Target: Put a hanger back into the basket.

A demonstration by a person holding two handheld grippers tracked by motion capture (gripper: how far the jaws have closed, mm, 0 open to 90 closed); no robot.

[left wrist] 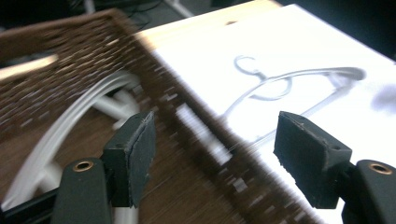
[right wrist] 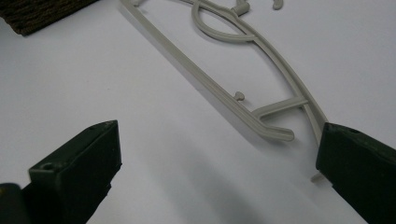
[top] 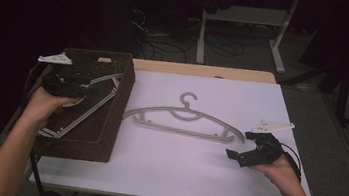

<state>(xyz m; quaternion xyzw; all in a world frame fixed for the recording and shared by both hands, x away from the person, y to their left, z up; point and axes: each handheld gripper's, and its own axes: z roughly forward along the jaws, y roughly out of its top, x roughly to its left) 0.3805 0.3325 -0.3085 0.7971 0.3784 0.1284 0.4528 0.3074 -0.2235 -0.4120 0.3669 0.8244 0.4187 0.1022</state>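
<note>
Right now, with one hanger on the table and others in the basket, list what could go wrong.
1. The right gripper has open jaws beside the end of the hanger that lies flat; closing there may just push the thin arm away.
2. The left gripper hangs open over the basket, right by its wall; it could bump the rim and shift the basket.
3. The hangers in the basket overlap, so they may snag.
</note>
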